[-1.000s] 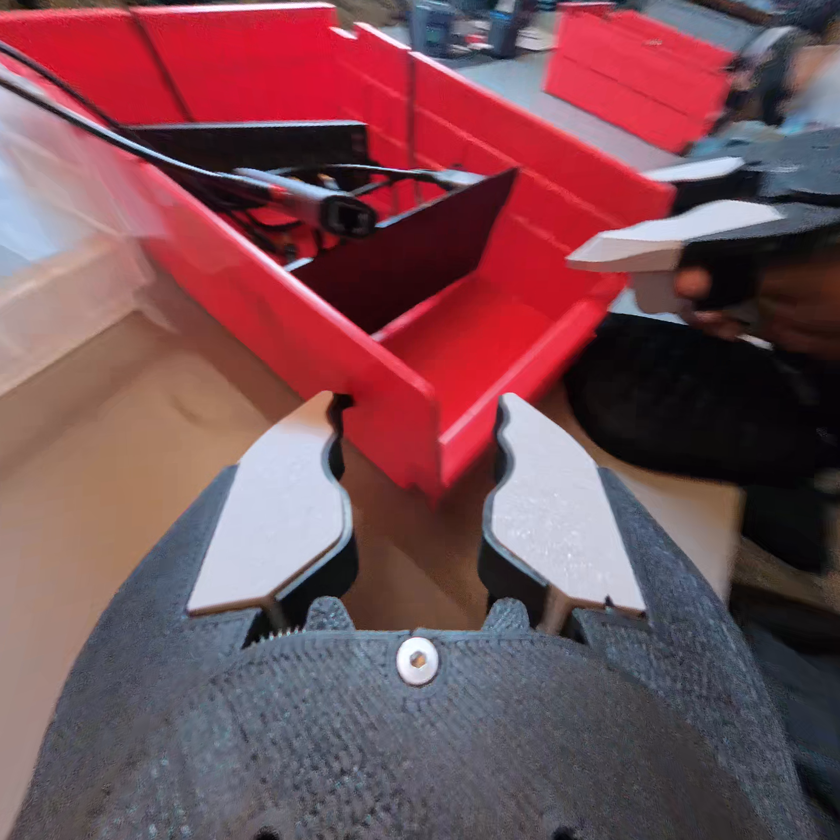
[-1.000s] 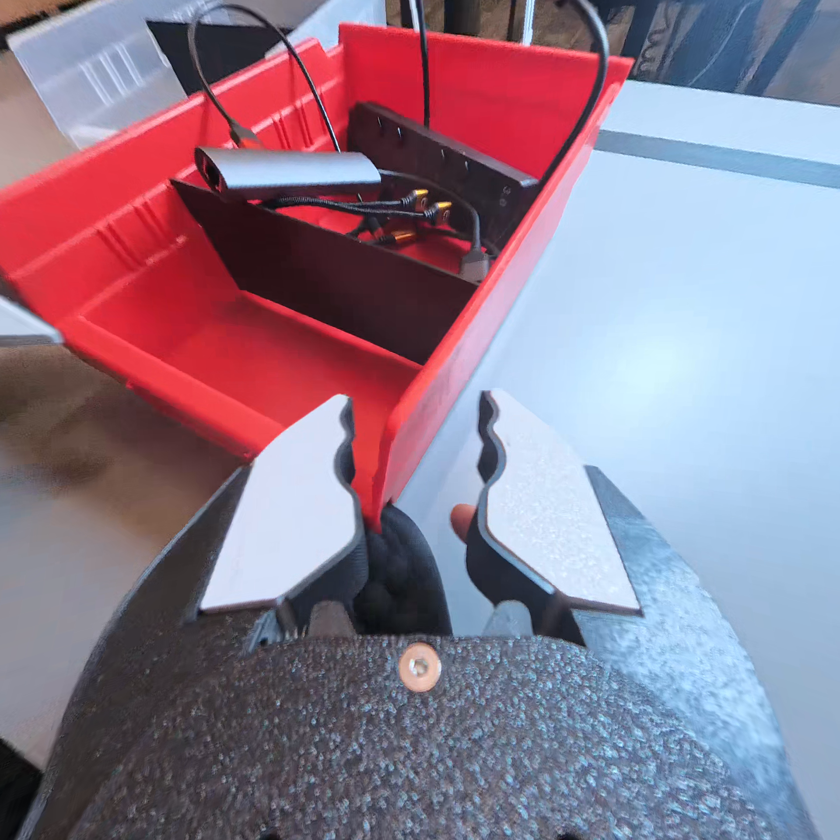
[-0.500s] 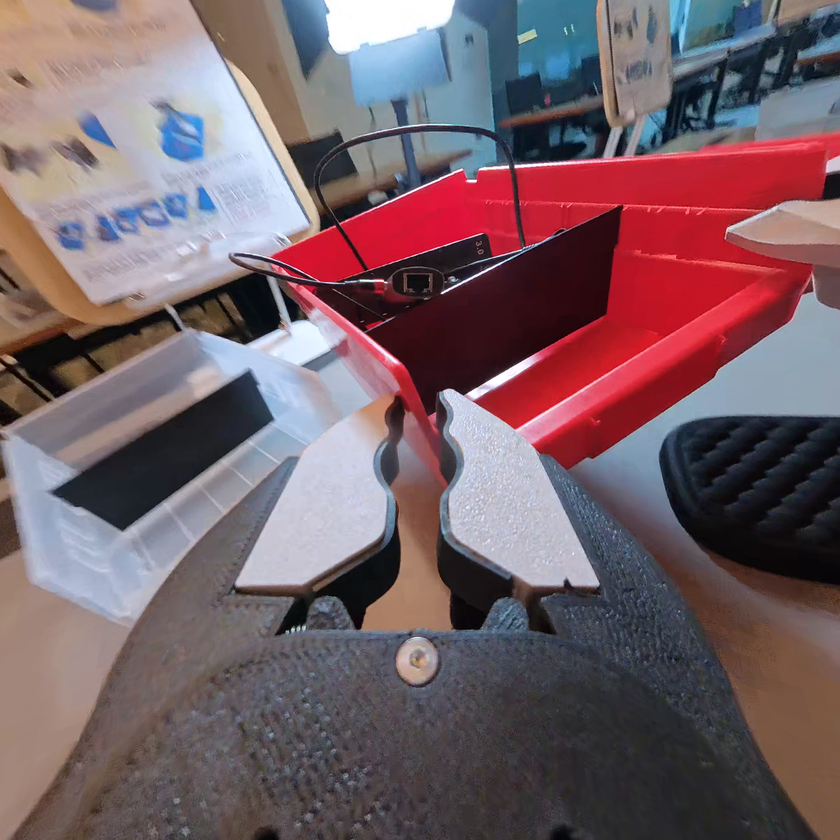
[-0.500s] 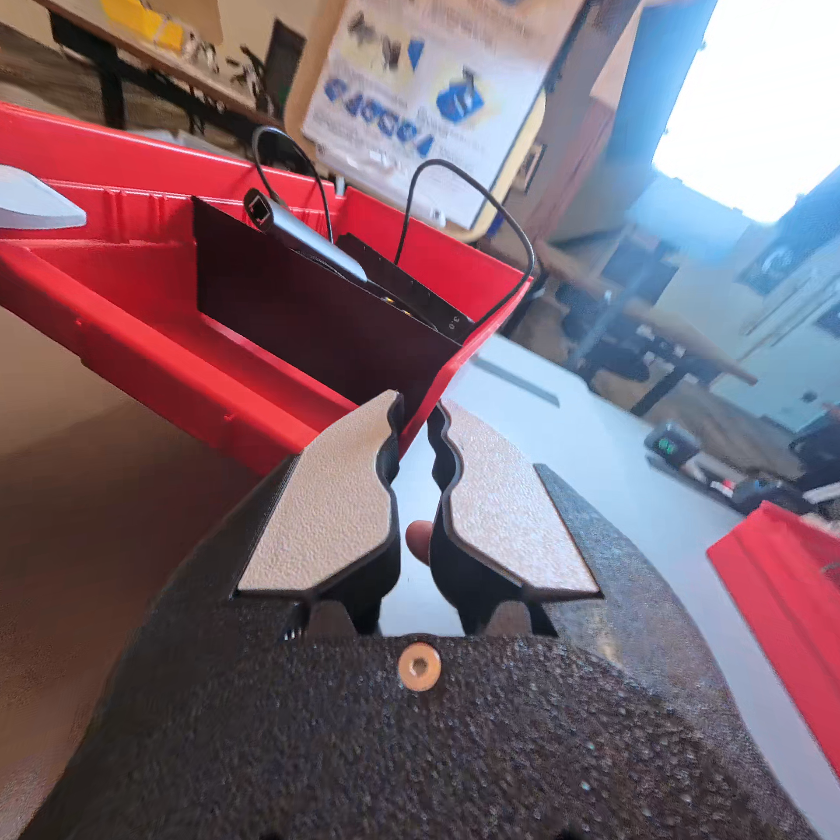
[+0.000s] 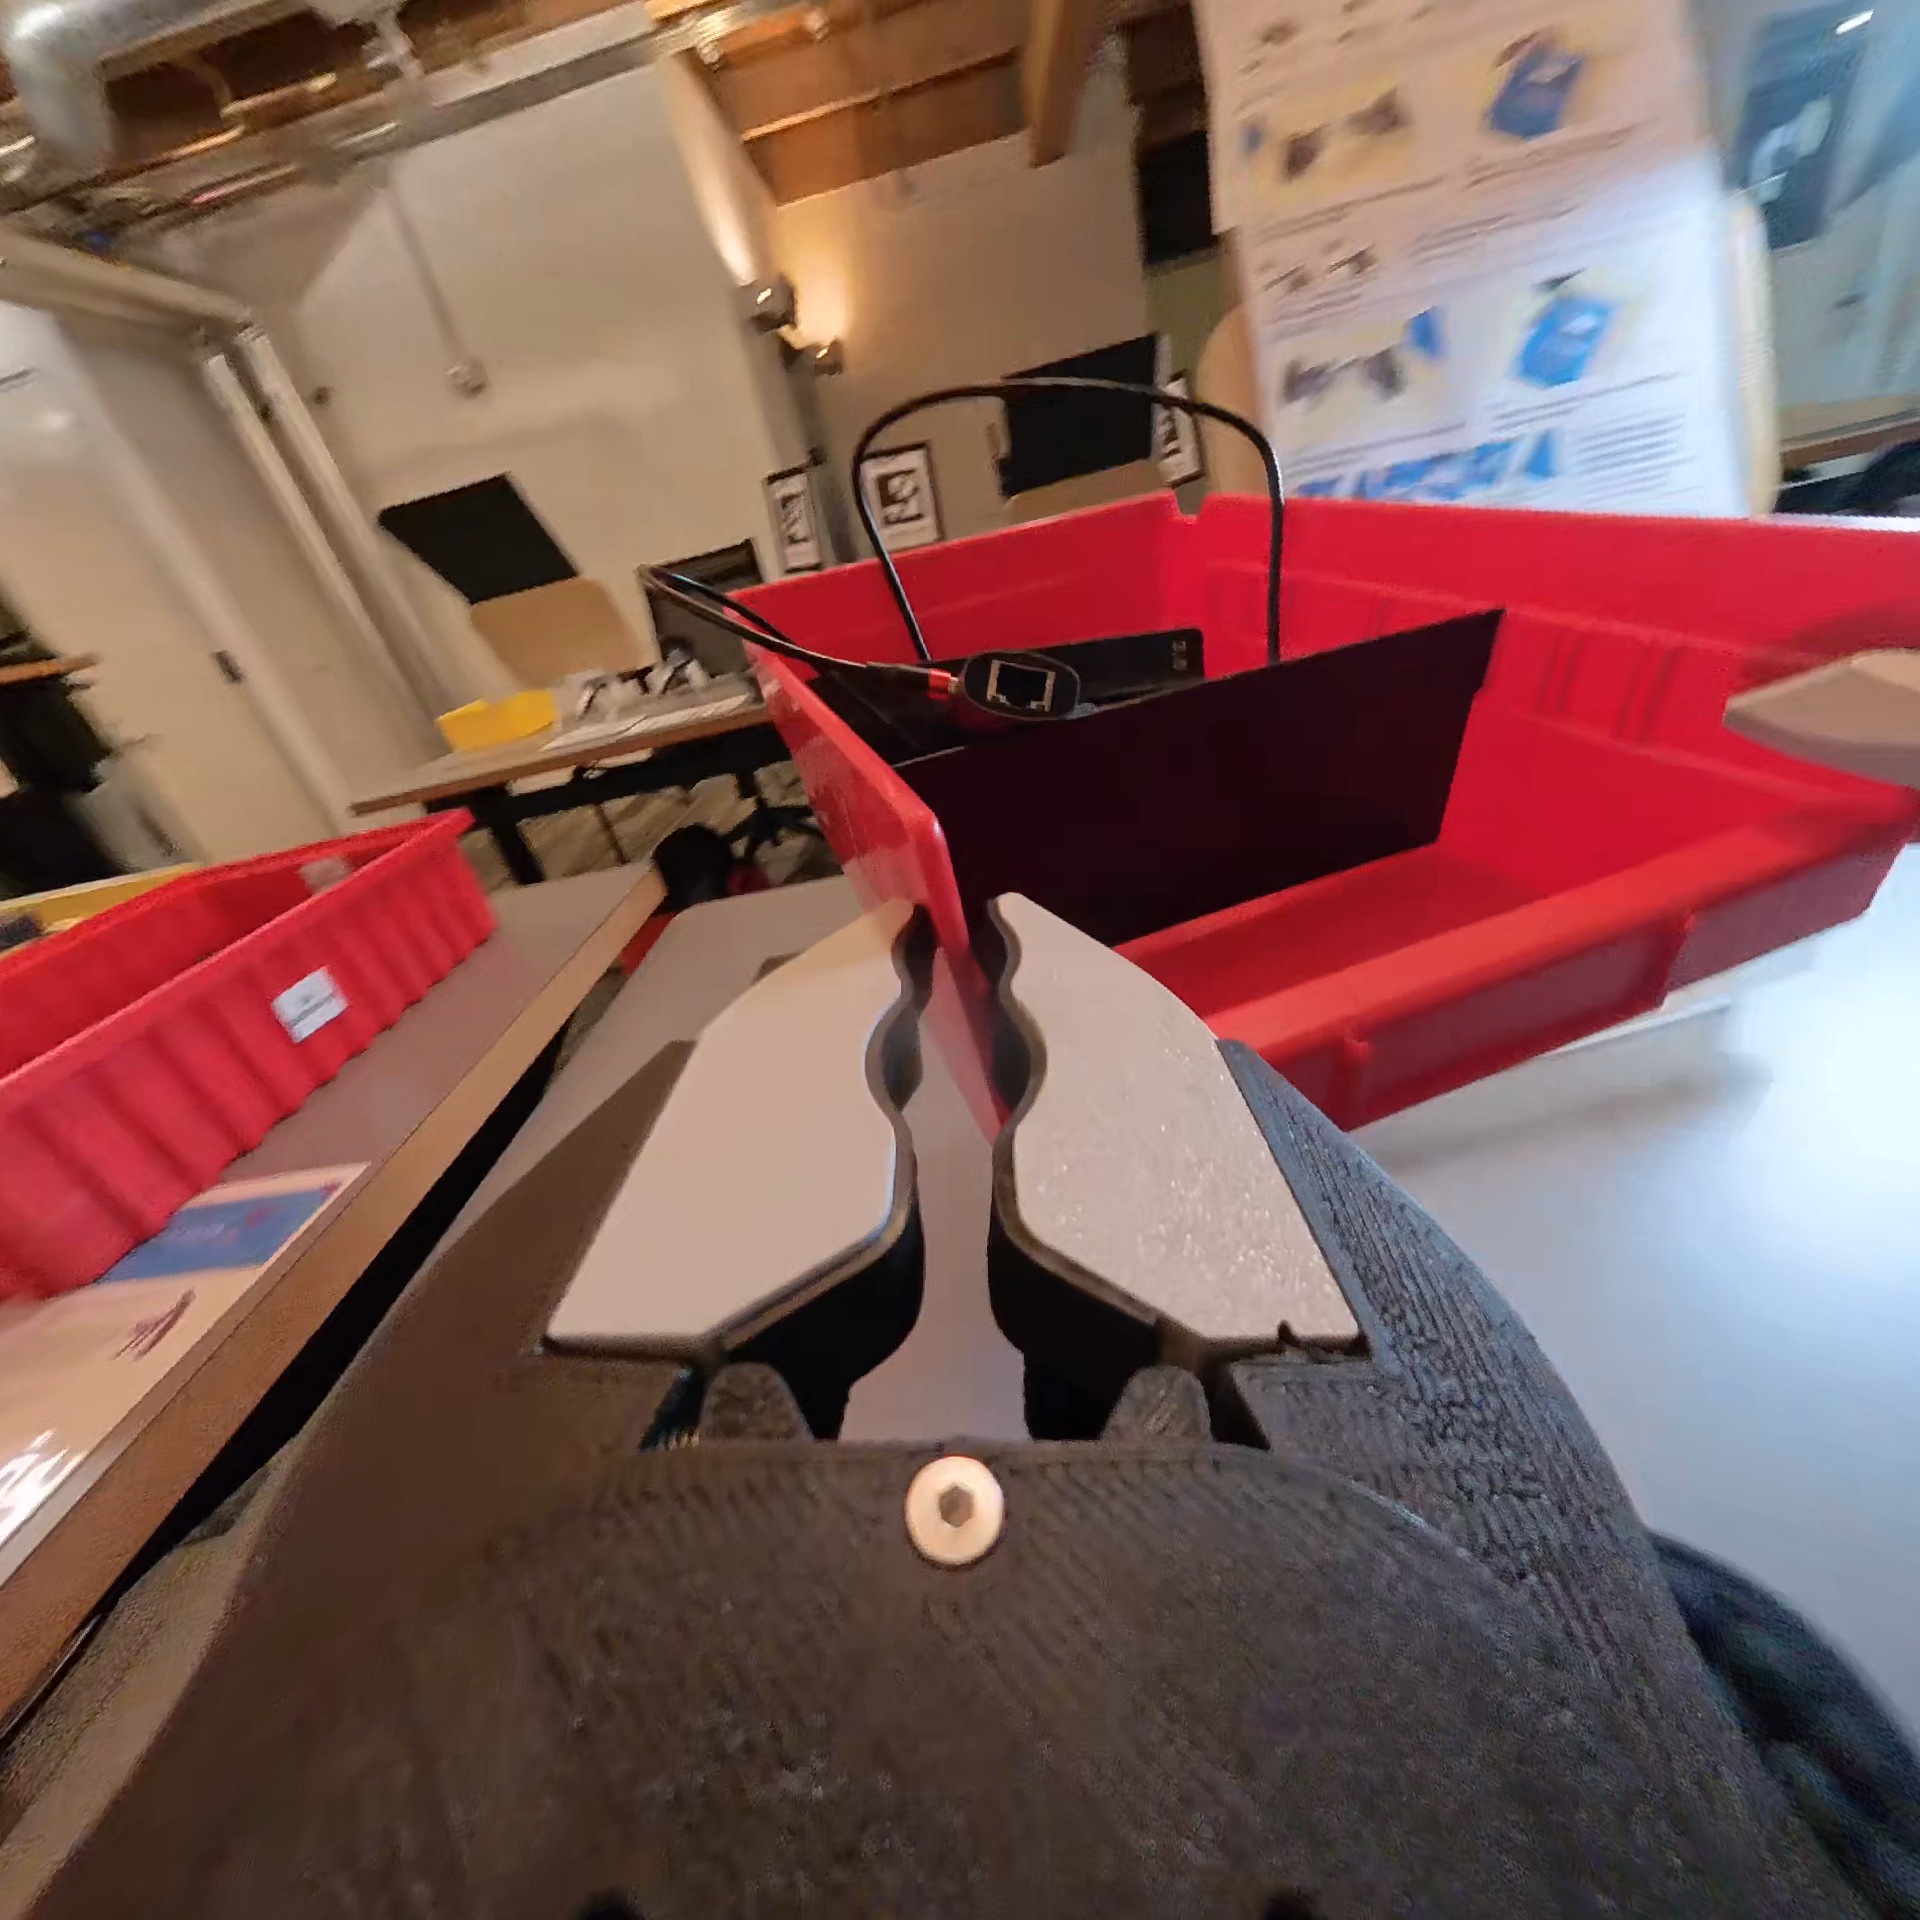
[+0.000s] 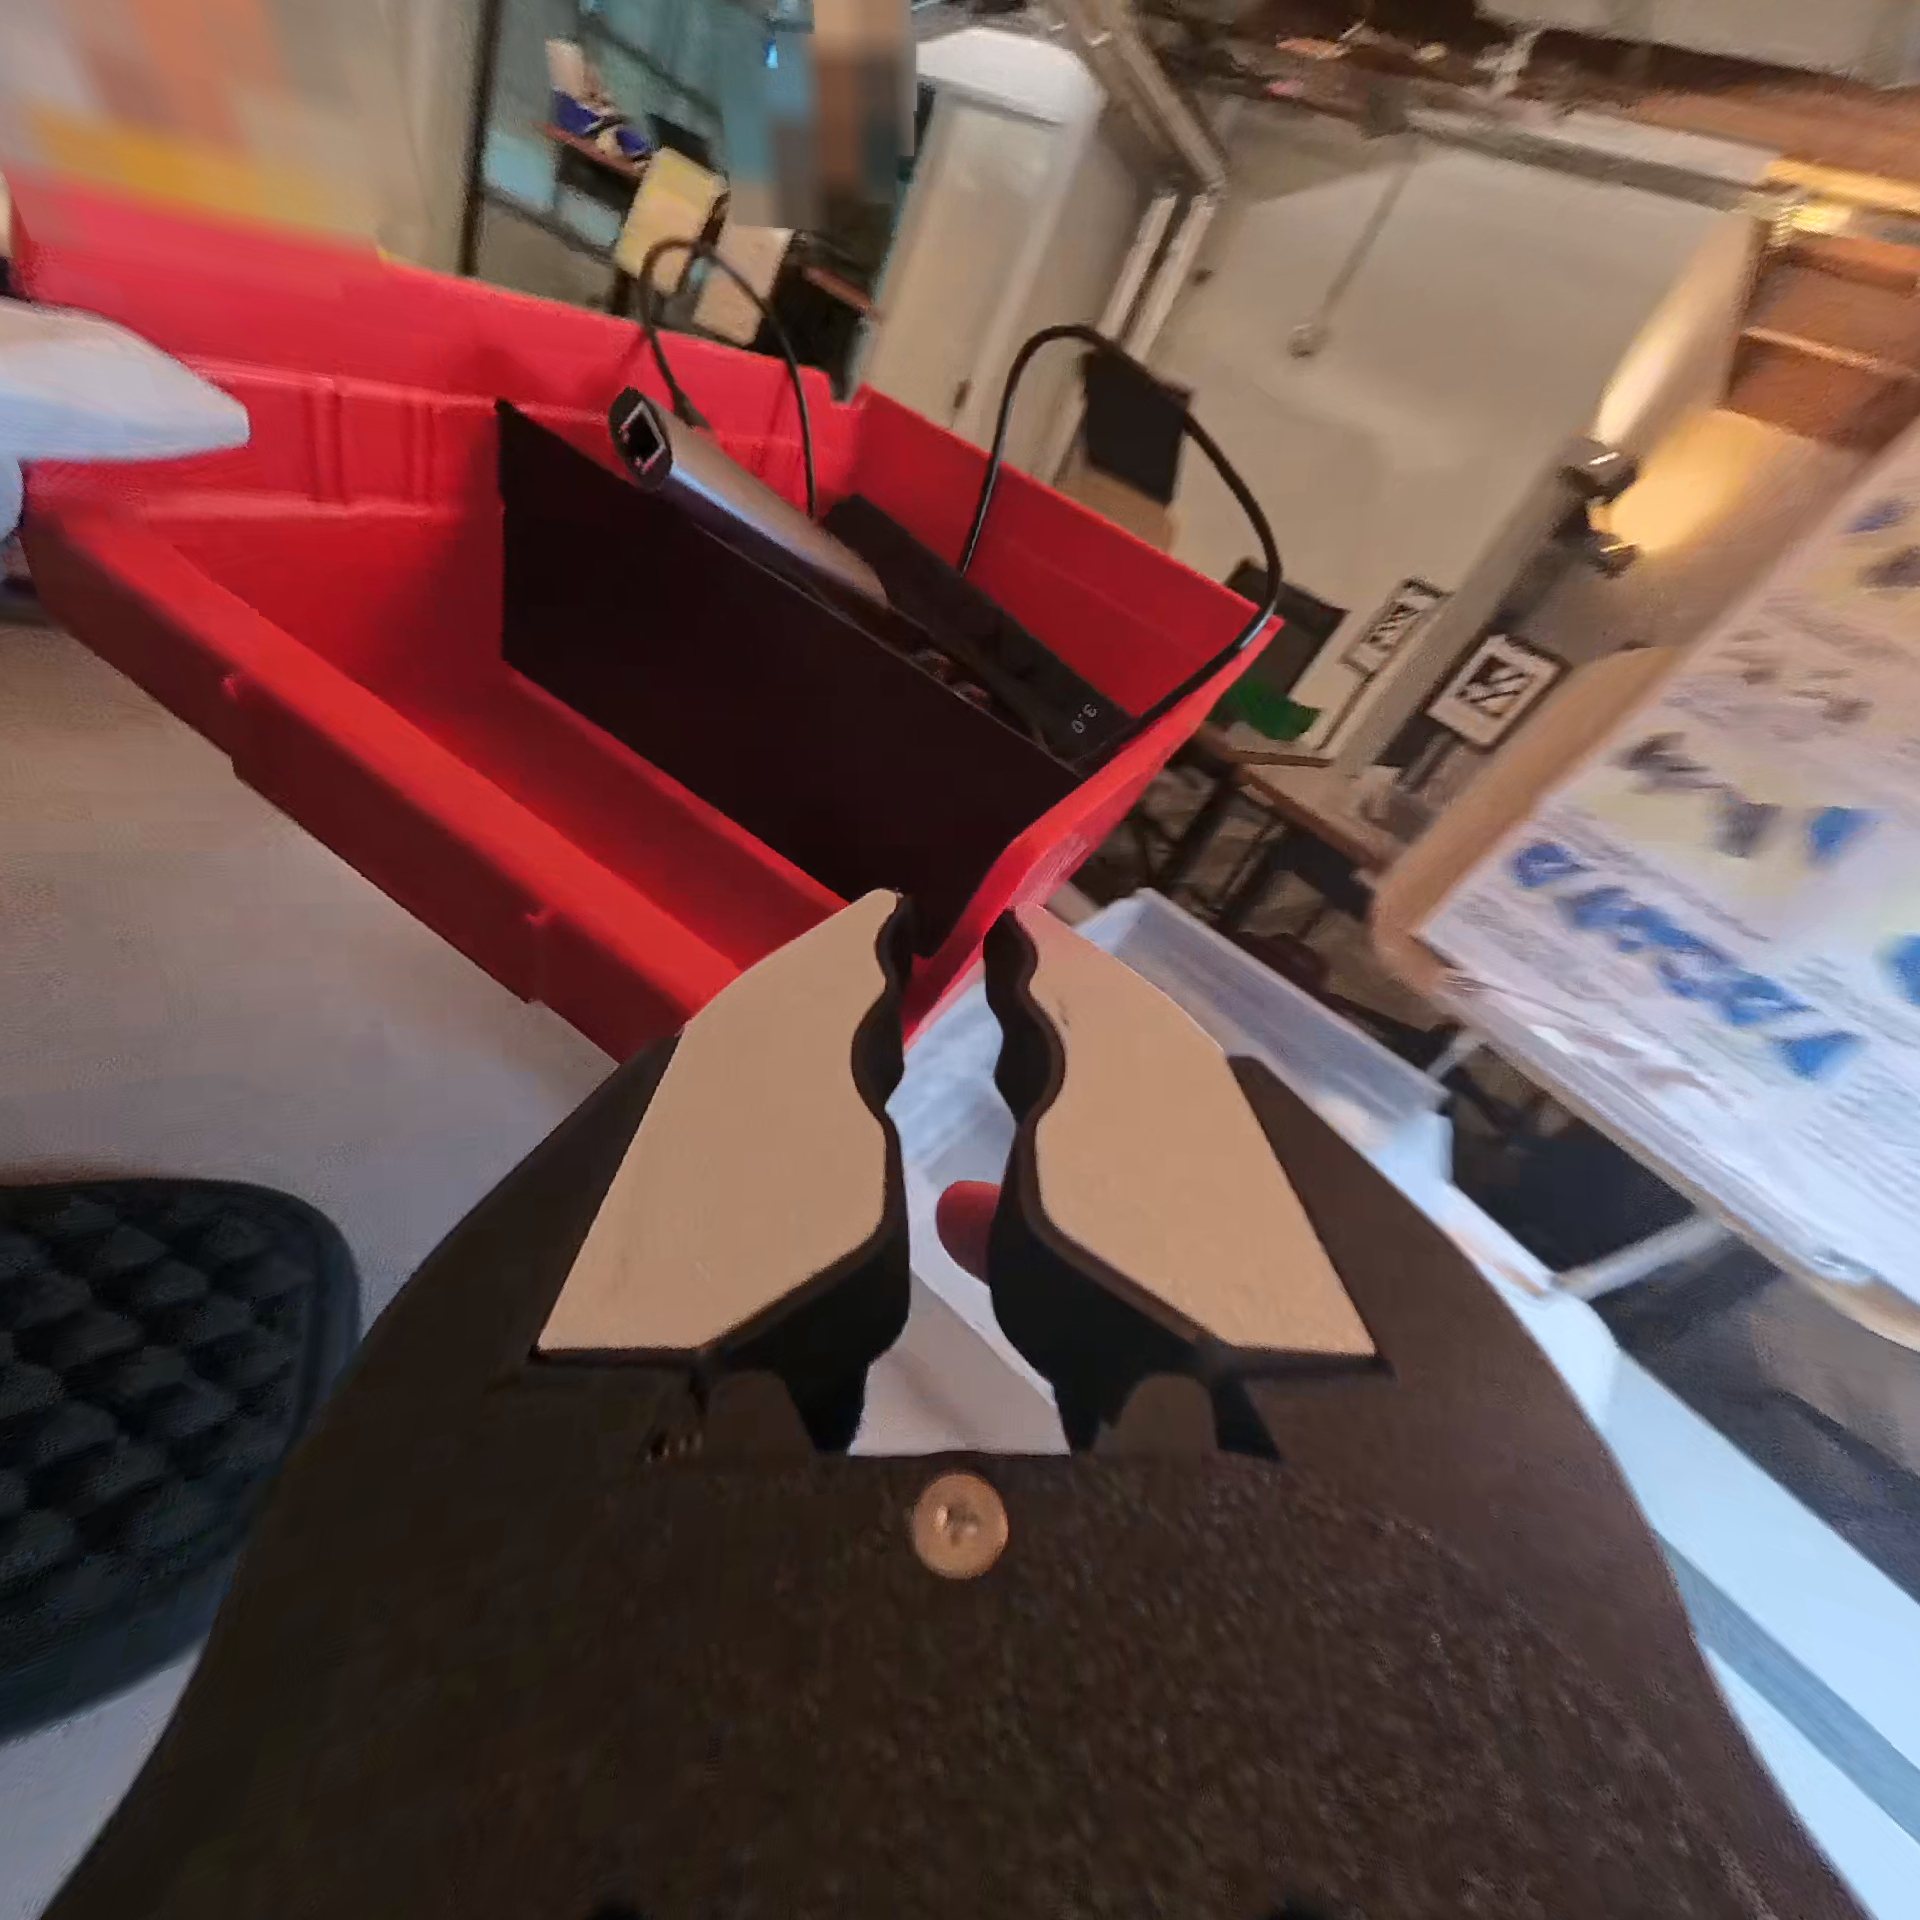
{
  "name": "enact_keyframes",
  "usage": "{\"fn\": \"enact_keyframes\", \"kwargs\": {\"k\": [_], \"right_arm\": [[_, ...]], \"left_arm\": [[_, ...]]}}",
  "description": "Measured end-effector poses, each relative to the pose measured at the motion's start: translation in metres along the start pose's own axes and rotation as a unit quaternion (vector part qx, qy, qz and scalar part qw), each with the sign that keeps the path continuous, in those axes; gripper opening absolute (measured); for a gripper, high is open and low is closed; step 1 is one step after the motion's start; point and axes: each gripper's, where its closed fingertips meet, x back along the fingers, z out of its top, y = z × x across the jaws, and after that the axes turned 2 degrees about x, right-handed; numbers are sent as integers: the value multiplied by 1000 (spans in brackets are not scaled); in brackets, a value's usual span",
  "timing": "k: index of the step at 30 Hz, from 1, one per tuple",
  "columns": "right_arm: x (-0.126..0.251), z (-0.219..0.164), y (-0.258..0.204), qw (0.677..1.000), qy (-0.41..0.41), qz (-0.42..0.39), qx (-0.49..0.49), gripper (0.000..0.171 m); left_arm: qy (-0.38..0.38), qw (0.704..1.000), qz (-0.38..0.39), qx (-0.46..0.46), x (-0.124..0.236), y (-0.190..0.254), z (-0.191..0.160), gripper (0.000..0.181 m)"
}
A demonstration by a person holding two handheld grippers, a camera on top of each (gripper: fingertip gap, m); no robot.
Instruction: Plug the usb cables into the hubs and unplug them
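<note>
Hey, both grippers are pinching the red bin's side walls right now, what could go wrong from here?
1. The left gripper and right gripper each clamp only a thin wall edge of the red bin; it may slip or twist.
2. The grey hub leans on the black divider and could slide off.
3. Looped cables above the rim might snag.

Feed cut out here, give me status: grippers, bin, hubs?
Left gripper shut on red bin wall; right gripper shut on opposite wall. Bin tilted. Grey hub, black hub behind divider. Nothing blocking.
</note>
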Motion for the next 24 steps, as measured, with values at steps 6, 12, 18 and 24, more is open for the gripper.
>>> {"fn": "enact_keyframes", "kwargs": {"k": [6,12,18,24], "right_arm": [[-65,-74,-50,995,-73,64,-35,14],[-58,-135,-48,975,-178,133,-14,33],[-31,-156,10,935,-258,207,126,78],[-35,-232,44,861,-370,262,230,59]], "left_arm": [[-67,997,12,30,-30,-33,-92,7],[-194,979,-65,-22,-57,2,-151,18],[-179,970,-136,-97,-60,22,-101,56],[-305,864,-335,-218,-59,106,-134,52]]}}
